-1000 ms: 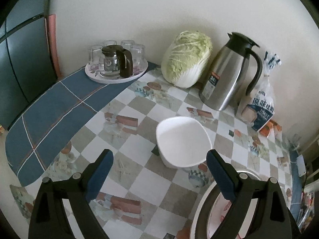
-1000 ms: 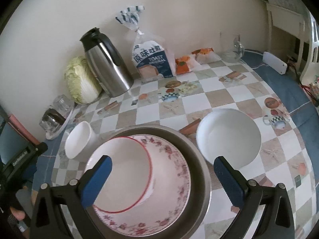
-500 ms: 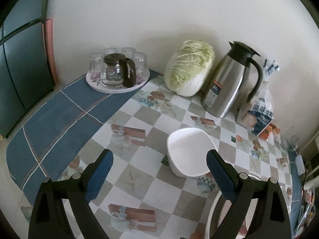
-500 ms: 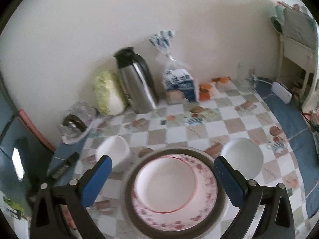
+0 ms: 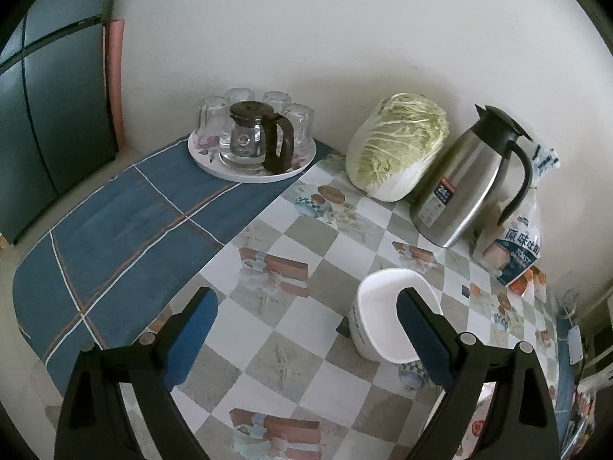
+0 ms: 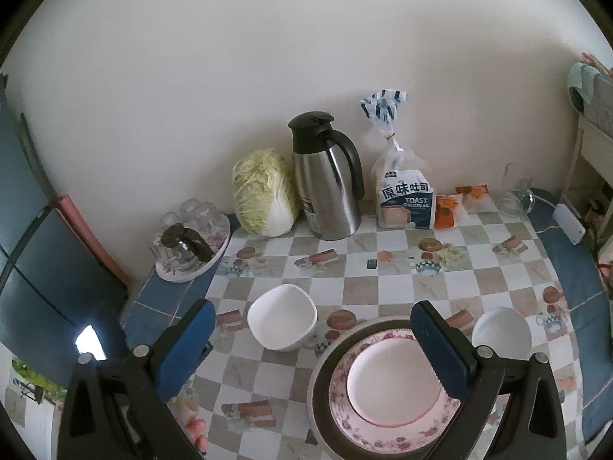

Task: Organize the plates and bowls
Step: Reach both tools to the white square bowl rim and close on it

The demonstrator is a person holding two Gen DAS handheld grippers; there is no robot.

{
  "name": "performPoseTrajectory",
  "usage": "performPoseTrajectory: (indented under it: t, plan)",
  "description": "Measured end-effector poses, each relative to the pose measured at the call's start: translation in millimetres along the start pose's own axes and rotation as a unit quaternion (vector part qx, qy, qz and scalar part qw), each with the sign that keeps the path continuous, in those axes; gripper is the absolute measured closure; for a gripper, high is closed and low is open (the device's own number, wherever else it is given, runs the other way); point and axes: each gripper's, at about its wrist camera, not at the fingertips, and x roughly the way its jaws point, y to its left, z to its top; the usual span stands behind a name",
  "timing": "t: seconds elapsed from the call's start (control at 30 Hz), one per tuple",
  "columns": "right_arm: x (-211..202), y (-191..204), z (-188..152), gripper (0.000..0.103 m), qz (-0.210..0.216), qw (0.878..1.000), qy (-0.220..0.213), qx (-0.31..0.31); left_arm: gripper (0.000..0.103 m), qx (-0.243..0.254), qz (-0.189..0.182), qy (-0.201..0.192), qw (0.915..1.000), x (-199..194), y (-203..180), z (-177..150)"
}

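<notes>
Both grippers hang above the checked worktop point(image 6: 440, 287) with fingers spread wide, holding nothing. Taking the steel jug point(image 6: 329, 180) by the wall as landmark: the square white bowl point(image 6: 282, 316) sits well in front of it, slightly left. The flowered plate point(image 6: 390, 387), nested in a dark-rimmed dish, lies nearer the camera and right of that bowl. A round white bowl point(image 6: 501, 332) rests just right of the plate. The left gripper point(image 5: 306, 339) hovers with its right finger across the square bowl's rim; the right gripper point(image 6: 314, 352) hovers between the square bowl and the plate.
</notes>
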Motion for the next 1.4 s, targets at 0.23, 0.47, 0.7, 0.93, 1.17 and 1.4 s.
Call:
performPoseTrajectory:
  t: [0.23,0.47,0.7,0.93,1.17,1.4]
  plan:
    - [45,12,17,0.000,-0.019,1.000,0.022,0.005,0.008,-0.032,0.011,-0.003,0.9994,14,14,13]
    - [103,10,24,0.000,-0.039,0.997,0.067,0.002,0.008,-0.030,-0.003,0.009,0.9995,41,9,17]
    - [176,8,2,0.000,-0.067,0.987,0.140,-0.031,0.008,-0.037,-0.028,0.035,0.9983,71,3,13]
    - [220,6,-19,0.001,-0.084,0.979,0.184,-0.034,0.008,-0.043,-0.037,0.075,0.9956,101,2,1]
    - [242,5,-27,0.032,-0.095,0.974,0.200,-0.037,0.008,-0.044,-0.056,0.091,0.9933,117,0,-5]
    - [262,6,-40,0.047,-0.101,0.969,0.219,-0.044,0.029,-0.036,-0.069,0.101,0.9918,127,-7,-8]
